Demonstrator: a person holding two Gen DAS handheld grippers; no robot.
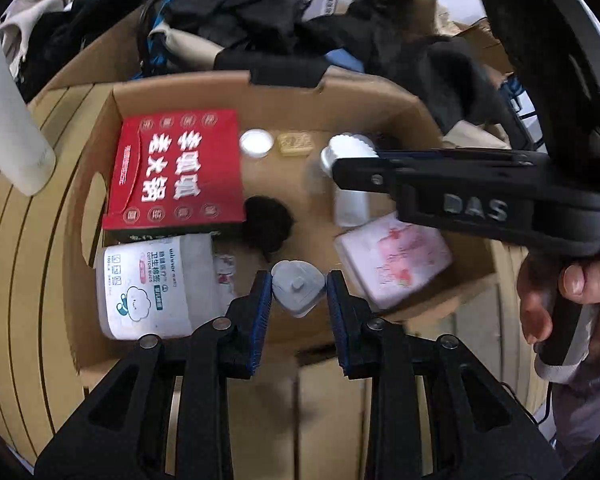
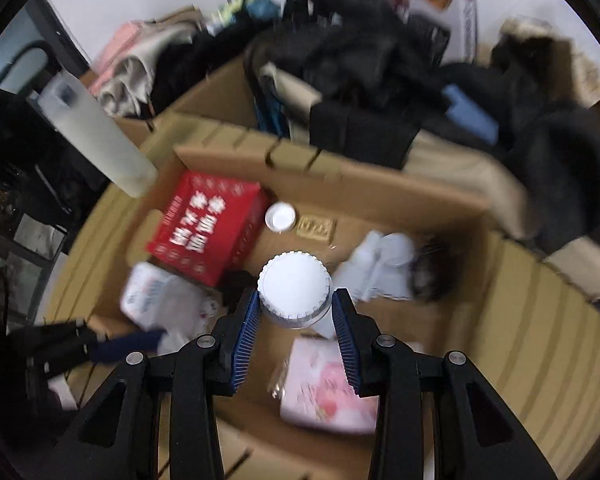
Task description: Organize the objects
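My left gripper (image 1: pixel 298 286) is shut on a small grey triangular piece (image 1: pixel 298 288) and holds it over the near part of an open cardboard box (image 1: pixel 260 92). My right gripper (image 2: pixel 294 304) is shut on a white bottle with a ribbed cap (image 2: pixel 294 286) over the box's middle; the bottle also shows in the left wrist view (image 1: pixel 350 152), clamped in the right gripper's fingers (image 1: pixel 400 168). In the box lie a red carton (image 1: pixel 176 168), a cotton-swab tub (image 1: pixel 144 292), a pink packet (image 1: pixel 394 260), a white lid (image 1: pixel 255 142), a tan bar (image 1: pixel 295 143) and a black fuzzy object (image 1: pixel 267 224).
The box sits on a wooden slatted table (image 1: pixel 16 280). A tall white bottle (image 1: pixel 8 128) stands at the left. Dark clothes and bags (image 1: pixel 260 16) pile up behind the box. My hand (image 1: pixel 564 292) holds the right gripper's handle at the right.
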